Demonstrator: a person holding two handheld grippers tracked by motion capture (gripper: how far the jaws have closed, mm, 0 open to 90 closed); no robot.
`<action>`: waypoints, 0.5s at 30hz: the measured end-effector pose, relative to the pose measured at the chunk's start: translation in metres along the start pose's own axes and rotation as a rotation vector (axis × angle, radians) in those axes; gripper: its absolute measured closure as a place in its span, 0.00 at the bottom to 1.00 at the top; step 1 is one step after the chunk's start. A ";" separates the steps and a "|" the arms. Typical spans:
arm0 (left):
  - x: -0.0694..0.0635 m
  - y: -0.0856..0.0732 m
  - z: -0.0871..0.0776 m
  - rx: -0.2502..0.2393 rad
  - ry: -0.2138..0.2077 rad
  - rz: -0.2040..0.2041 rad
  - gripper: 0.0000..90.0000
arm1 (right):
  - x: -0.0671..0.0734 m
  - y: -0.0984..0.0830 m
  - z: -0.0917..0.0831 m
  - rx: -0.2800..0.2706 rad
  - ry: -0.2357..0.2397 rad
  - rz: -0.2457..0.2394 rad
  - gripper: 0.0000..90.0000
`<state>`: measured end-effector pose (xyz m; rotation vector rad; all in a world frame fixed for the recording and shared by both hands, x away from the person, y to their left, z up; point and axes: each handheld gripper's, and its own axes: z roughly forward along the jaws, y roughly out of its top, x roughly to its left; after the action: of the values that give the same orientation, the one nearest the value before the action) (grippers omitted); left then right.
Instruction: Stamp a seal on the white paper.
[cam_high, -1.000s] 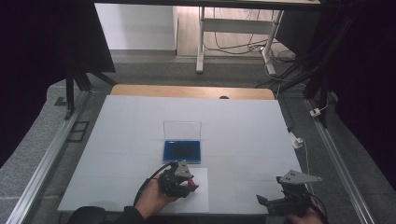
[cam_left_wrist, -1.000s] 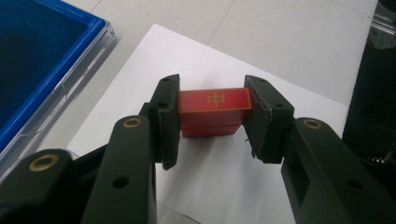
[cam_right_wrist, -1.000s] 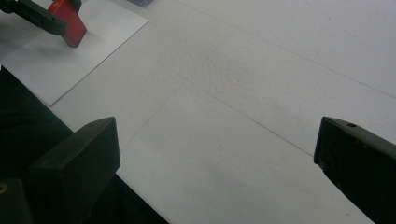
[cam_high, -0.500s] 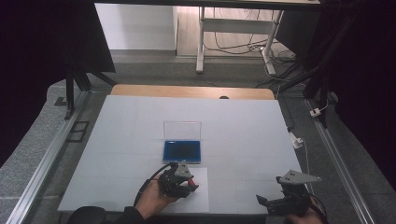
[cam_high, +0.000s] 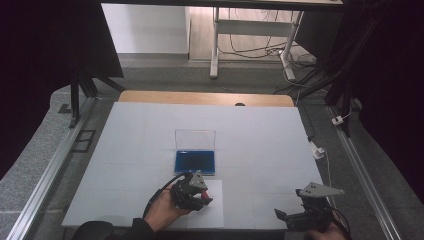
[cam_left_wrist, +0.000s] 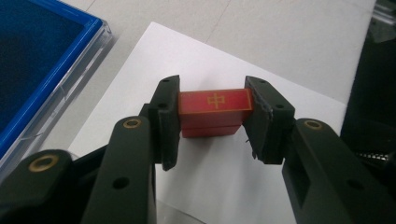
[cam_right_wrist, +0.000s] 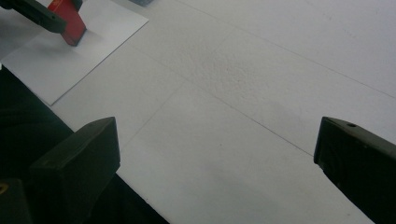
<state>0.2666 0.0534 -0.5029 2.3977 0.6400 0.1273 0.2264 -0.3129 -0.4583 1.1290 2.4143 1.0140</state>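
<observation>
At the bottom centre of the high view, nothing has shifted: the left gripper (cam_high: 199, 194) still pinches the red stamp (cam_left_wrist: 215, 111) on the paper (cam_left_wrist: 233, 163); right gripper (cam_high: 295, 218) spread, idle.

Black claw (cam_left_wrist: 212, 126), brass rivets, dark sleeve (cam_high: 95, 231)

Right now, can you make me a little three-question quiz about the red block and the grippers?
1. True or false: the left gripper is shut on the red rectangular block with a gold symbol.
2. What does the block rest on: A the blue-lined clear plastic case, B the white sheet of paper, C the wooden table edge?
3. How do the jaws of the right gripper stand?

Key: 1 true. 2 B. 3 Wide open, nothing between them.
</observation>
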 end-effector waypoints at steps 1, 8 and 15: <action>0.002 0.001 -0.003 -0.022 0.002 -0.011 0.65 | 0.000 0.000 0.000 0.000 0.000 0.000 0.01; 0.016 -0.001 -0.027 -0.178 -0.025 -0.118 0.65 | 0.000 0.000 0.000 0.005 -0.001 -0.001 0.01; 0.015 0.001 -0.027 -0.151 -0.011 -0.092 0.65 | 0.000 0.000 0.001 0.006 -0.002 -0.002 0.01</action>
<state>0.2739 0.0748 -0.4822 2.2190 0.7091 0.1189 0.2266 -0.3123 -0.4585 1.1290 2.4182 1.0056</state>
